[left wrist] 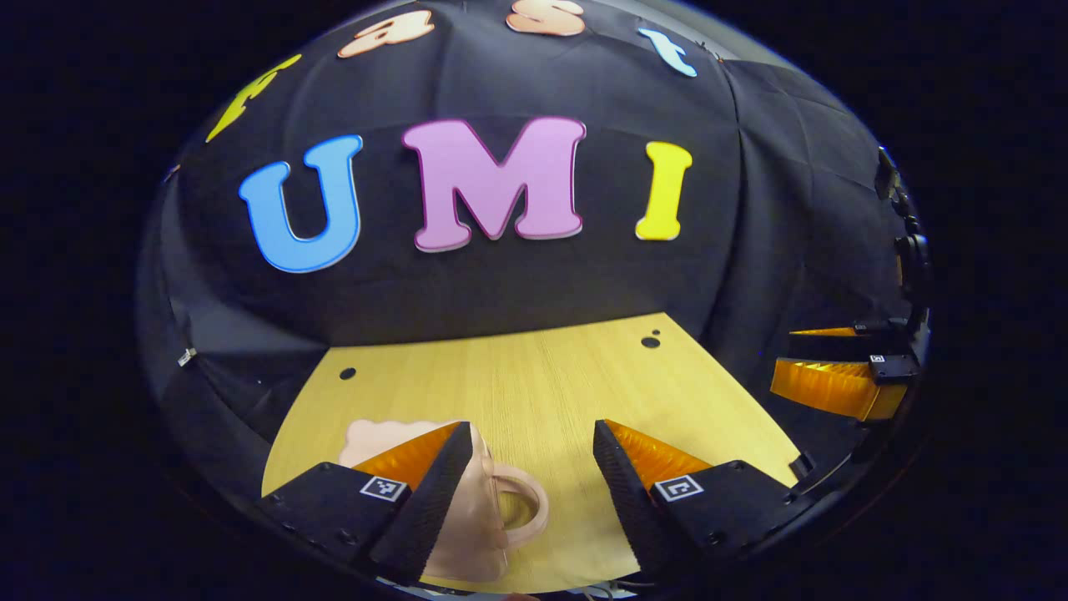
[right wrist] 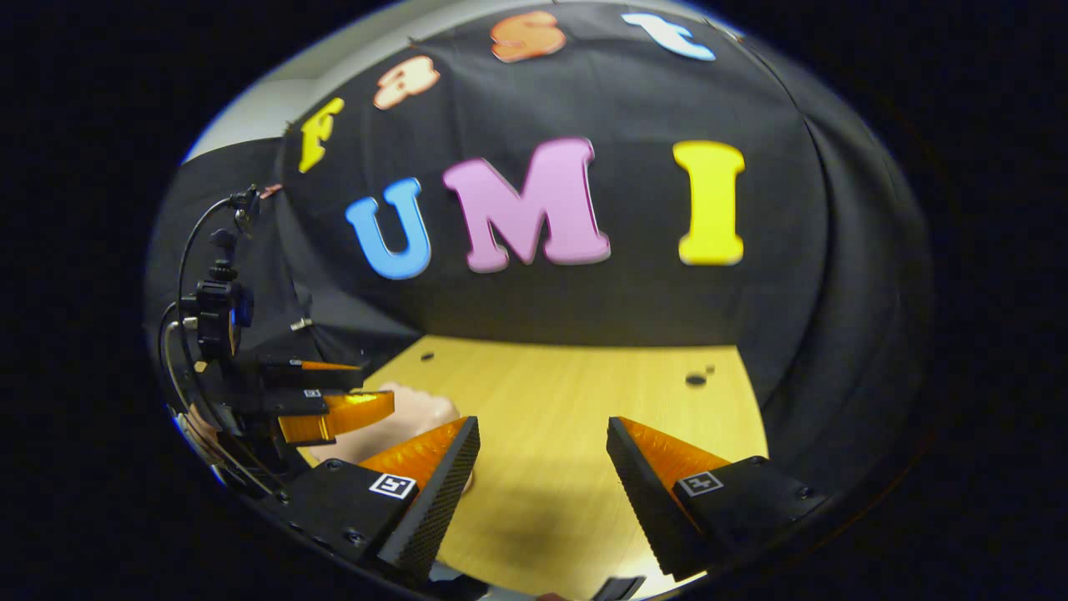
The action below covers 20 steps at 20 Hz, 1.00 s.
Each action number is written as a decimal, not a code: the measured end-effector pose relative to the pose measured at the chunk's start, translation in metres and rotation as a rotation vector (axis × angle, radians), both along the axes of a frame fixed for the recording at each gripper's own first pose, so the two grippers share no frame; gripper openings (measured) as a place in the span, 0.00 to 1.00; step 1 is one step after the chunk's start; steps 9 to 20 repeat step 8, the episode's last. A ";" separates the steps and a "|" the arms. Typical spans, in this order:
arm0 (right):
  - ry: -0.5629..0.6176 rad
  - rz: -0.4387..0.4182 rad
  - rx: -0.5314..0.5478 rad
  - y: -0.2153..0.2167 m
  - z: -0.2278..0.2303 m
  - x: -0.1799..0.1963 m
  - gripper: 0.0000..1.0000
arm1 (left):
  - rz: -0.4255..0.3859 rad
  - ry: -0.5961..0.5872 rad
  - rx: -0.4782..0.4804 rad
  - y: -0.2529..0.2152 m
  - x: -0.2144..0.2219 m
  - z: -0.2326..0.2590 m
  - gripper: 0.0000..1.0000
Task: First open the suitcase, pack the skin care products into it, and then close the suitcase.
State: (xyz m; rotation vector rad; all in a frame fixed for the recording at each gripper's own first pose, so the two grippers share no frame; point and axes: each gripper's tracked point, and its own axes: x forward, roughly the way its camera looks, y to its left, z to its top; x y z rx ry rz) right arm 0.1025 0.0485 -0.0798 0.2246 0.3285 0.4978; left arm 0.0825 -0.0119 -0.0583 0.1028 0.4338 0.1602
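While both grippers gape empty, pink suitcase [left wrist: 476, 522] lying at lower left by left gripper [left wrist: 526, 488]; right gripper [right wrist: 542, 492] farther.

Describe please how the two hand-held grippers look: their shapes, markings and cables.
Each gripper has two wedge-shaped fingers with ribbed faces on black blocks, and every block carries a small square black-and-white marker. The left gripper and right gripper look alike. In the right gripper view, thin black cables loop above the left gripper's body.

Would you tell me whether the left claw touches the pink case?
Cannot tell: in the left gripper view a finger of the left claw overlaps the pink case, hiding any contact or gap.
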 end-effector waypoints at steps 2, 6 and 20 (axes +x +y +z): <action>-0.165 -0.042 -0.046 -0.010 0.043 0.014 0.96 | 0.032 -0.121 -0.008 -0.016 -0.009 0.043 0.92; -0.286 -0.037 -0.058 0.000 0.085 0.009 0.97 | 0.088 -0.284 -0.002 -0.024 -0.020 0.103 0.94; -0.292 -0.041 -0.046 0.007 0.087 0.008 0.96 | 0.108 -0.350 0.014 -0.020 -0.024 0.124 0.94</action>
